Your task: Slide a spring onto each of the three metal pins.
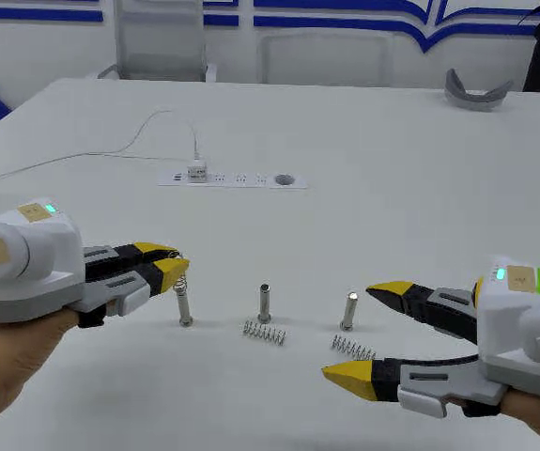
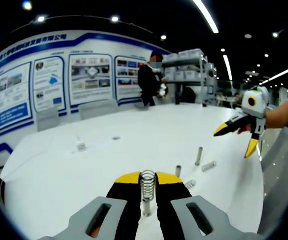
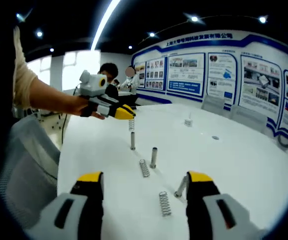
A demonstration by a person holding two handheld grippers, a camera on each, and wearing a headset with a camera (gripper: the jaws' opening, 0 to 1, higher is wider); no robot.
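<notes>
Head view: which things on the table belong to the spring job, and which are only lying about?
Job: left pin, middle pin, right pin; two loose springs; a third spring in the left tool.
Lying about: power strip, its white cable, grey curved piece at the far edge.

Wall sign (image 2: 33,42): Chinese txt, not legible.

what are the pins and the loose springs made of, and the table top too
The pins look like polished metal, probably steel: silvery, with bright glints. The loose springs look like thin coiled metal wire, grey and shiny. The table top is smooth white with a soft sheen, perhaps laminate; its core can't be told.
</notes>
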